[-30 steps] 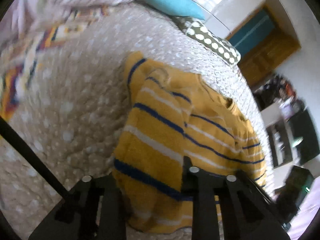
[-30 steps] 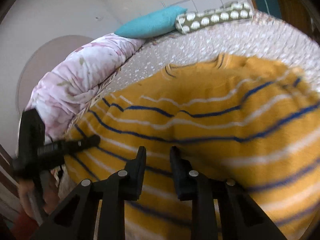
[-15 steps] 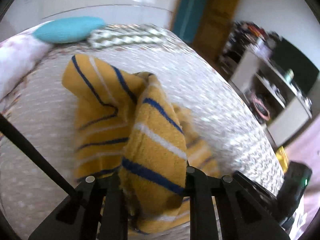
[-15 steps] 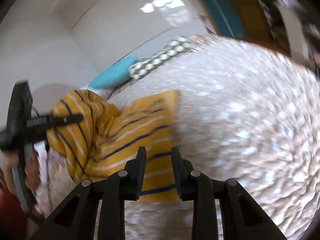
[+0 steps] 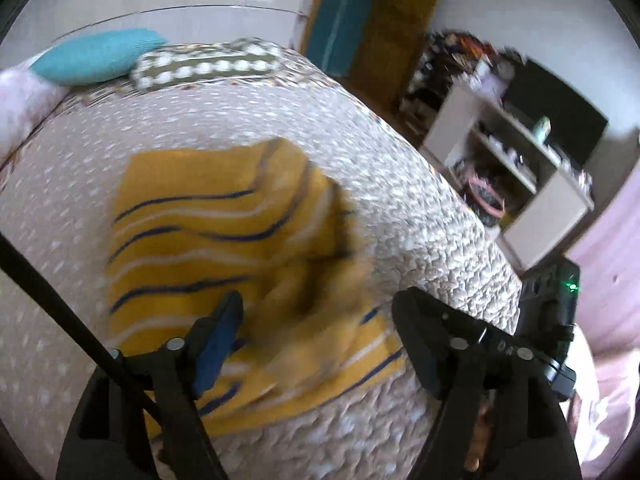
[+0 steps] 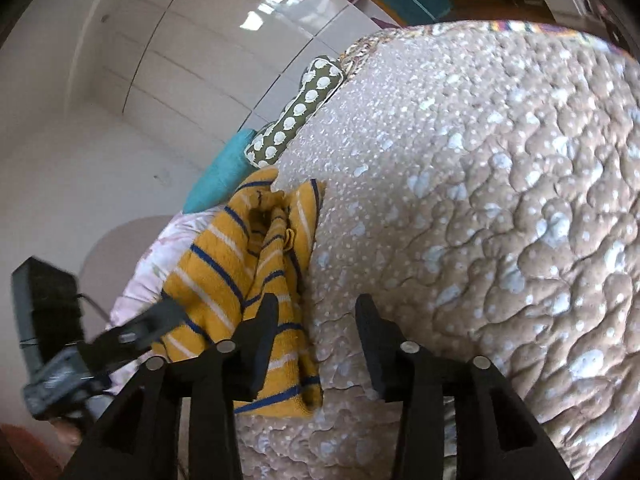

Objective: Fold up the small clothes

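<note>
Mustard-yellow sweater (image 5: pixel 224 248) with navy and white stripes lies bunched on a quilted beige bedspread (image 5: pixel 420 216), its near part blurred in the left wrist view. Left gripper (image 5: pixel 316 340) is poised over that near part with its jaws spread wide, nothing clamped between them; the knit shows in the gap and under the left finger. Right gripper (image 6: pixel 316 340) is likewise parted and holds nothing, the gap between its fingers showing bare bedspread (image 6: pixel 480 200), with the sweater (image 6: pixel 240 272) just left of it and passing behind its left finger. From that side the left gripper (image 6: pixel 132 332) appears against the garment's edge. At the head of the bed rest a teal pillow (image 5: pixel 96 54) and an olive bolster with white dots (image 5: pixel 204 64), side by side. White shelving (image 5: pixel 520 184) stands beyond the bed.
</note>
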The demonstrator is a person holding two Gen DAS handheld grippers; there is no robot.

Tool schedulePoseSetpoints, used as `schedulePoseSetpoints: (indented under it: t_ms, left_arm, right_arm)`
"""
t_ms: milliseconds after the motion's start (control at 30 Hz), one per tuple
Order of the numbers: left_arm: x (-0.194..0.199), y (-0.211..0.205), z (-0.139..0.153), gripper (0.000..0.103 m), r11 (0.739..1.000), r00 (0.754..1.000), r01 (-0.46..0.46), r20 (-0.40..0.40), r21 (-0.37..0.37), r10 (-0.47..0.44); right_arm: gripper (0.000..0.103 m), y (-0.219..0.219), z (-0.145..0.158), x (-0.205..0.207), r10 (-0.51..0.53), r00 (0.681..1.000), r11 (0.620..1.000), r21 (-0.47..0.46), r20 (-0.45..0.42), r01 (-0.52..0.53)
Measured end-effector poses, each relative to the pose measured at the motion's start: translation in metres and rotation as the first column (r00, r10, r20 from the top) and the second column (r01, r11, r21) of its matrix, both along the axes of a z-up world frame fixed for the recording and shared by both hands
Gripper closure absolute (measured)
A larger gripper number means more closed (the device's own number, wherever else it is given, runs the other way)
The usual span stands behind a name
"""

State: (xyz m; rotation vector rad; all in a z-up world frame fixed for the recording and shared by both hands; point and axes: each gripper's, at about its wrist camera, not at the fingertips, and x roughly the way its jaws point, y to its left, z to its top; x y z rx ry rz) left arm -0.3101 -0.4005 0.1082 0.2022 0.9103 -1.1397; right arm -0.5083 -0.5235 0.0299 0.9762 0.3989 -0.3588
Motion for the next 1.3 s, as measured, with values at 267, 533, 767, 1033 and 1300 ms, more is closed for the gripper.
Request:
schedulePoseSetpoints:
  t_ms: [267,533,767,1033,1300]
  left_arm:
    - [0.066,0.087,-0.024,0.026,0.972,0.965,-0.235,-0.113,0.026,0.236]
    - [0.073,0.094,-0.029,0.026,0.961,0.956,-0.273,-0.104,0.036,0.275]
    - [0.069,0.069,-0.032,0.026,0.962,0.957,-0.269,-0.096,0.046,0.273]
    - [0.057,0.046,-0.071,0.025,0.963,0.969,-0.213,-0.088,0.166,0.229]
    - [0.051,0.066,-0.064,0.025,0.969,0.962,-0.217,-0.142,0.121,0.233]
  right_arm:
    - [0.054,0.026,0.061,0.014,-0.003,0.998,0.985,-0.174,0.062,0.014]
    - [0.046,0.063,0.060,0.084,0.157,0.985,0.932,-0.319,-0.073,-0.172]
    - [0.090,0.058,0.031,0.085,0.126,0.950,0.939,-0.275,-0.287,-0.208]
    - [0.094,0.026,0.022,0.035,-0.010,0.949,0.976,-0.208,-0.316,-0.059]
    - [0.039,0.048,0.068,0.063,0.119,0.990,0.926,-0.352,-0.079,-0.139]
